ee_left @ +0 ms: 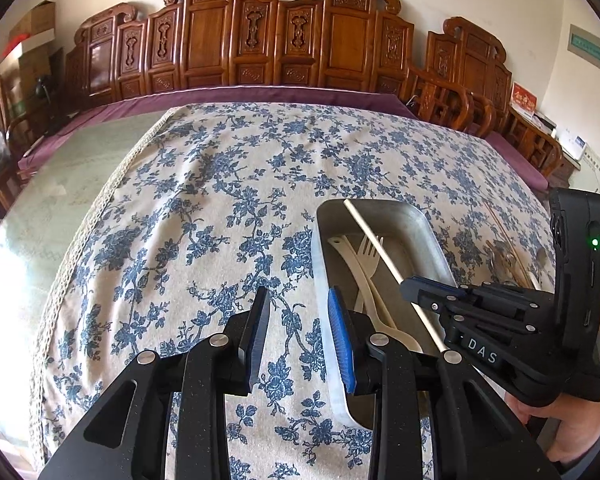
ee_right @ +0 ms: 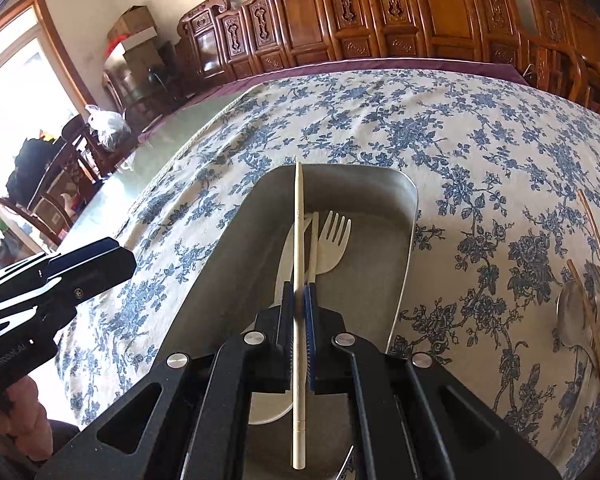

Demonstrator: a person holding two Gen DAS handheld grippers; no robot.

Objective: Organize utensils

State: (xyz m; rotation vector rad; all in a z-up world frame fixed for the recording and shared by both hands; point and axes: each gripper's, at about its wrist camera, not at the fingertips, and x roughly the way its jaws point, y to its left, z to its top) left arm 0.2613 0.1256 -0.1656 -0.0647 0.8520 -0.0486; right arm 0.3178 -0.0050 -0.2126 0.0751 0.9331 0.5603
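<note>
Your right gripper [ee_right: 300, 300] clamped on a cream chopstick [ee_right: 298, 240] at frame centre above the metal tray [ee_right: 404, 272], cream fork [ee_right: 332, 240] lying inside, your left gripper [ee_left: 300, 332] partly open, empty, lower centre over the floral tablecloth [ee_left: 204, 208].

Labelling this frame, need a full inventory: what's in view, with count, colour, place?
tray: 1, grey metal, on the cloth
chopstick: 1, cream, in the right gripper above the tray
fork: 1, cream, in the tray
spoon: 1, cream, in the tray beside the fork
loose utensils: count unclear, metal and wood, on the cloth right of the tray
tablecloth: 1, blue floral, on the table
left gripper: open, empty, by the tray's left rim
right gripper: shut on chopstick
</note>
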